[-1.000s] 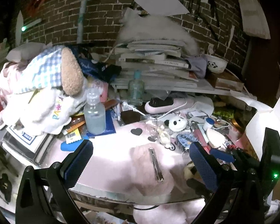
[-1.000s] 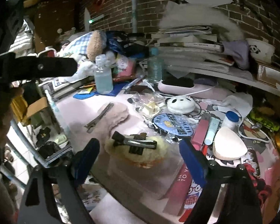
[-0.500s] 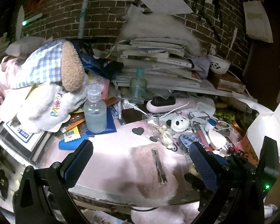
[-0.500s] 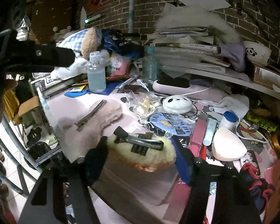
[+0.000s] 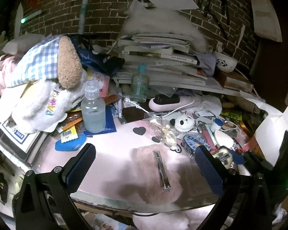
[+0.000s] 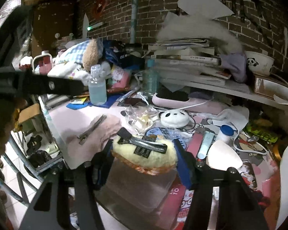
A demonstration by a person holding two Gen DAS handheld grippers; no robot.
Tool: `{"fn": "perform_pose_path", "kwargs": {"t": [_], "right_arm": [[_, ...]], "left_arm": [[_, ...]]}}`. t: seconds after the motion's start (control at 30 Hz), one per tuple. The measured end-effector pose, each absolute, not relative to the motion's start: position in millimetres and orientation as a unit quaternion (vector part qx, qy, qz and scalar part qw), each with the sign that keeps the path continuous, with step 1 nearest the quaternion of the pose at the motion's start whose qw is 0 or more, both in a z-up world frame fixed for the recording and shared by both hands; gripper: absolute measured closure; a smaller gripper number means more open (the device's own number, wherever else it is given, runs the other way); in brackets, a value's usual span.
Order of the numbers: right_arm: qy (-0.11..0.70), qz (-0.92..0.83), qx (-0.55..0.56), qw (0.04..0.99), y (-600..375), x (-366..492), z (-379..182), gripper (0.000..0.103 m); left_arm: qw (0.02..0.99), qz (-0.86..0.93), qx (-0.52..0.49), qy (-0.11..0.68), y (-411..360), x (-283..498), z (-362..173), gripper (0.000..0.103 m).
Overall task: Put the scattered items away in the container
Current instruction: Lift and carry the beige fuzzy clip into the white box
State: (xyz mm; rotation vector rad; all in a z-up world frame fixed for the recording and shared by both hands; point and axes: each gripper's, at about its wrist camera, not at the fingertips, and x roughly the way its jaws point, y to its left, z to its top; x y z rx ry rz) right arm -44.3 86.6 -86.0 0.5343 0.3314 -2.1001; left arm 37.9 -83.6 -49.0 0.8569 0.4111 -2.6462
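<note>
Yellow plush fills the gap between the jaws of the right gripper [image 6: 144, 153]: a fluffy yellow hair clip [image 6: 144, 156] with a black-and-silver metal clasp on top, pinched at its 2 ends by the blue pads. Its long axis runs across the gripper, side to side, so the pads bear on the short ends. It sits directly above a clear plastic container [image 6: 138, 187] at the near edge of the table, and I cannot tell whether the clip rests on the container or hangs just over it. The coming move turns on that vertical relation: the container is straight below the held clip, so a release or a small drop looks like all that is needed.

The left gripper [image 5: 144, 164] is spread wide and holds nothing. Between and just ahead of its pads lies a pink fluffy hair clip [image 5: 155, 174] on the pink table [image 5: 109, 149], its silver metal bar [image 5: 161, 169] pointing away from the gripper, roughly along the fingers. The left hand is plainly the nearer one for it. As the bar lies lengthwise to the fingers, the pads would close across its width, on the soft plush sides. The gripper is held low and level at the table's near edge.
</note>
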Motion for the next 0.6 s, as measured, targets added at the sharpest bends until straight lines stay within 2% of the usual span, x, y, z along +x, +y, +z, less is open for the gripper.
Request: {"fn": "perform_pose_path", "kwargs": {"t": [0.27,0.37,0.6], "right_arm": [[0.085,-0.869,0.211,0.439,145,-66,9,0.047],[0.102,-0.891,0.216,0.386,181,-79,44,0.047],[0.143,-0.895,0.314,0.284,247,-140,58,0.047]], "left_arm": [[0.15,-0.94,0.287,0.107,-70,30,-53,0.0],[0.126,-0.939,0.296,0.125,-70,24,-55,0.0],[0.14,-0.925,0.333,0.119,-69,9,-60,0.0]]}}
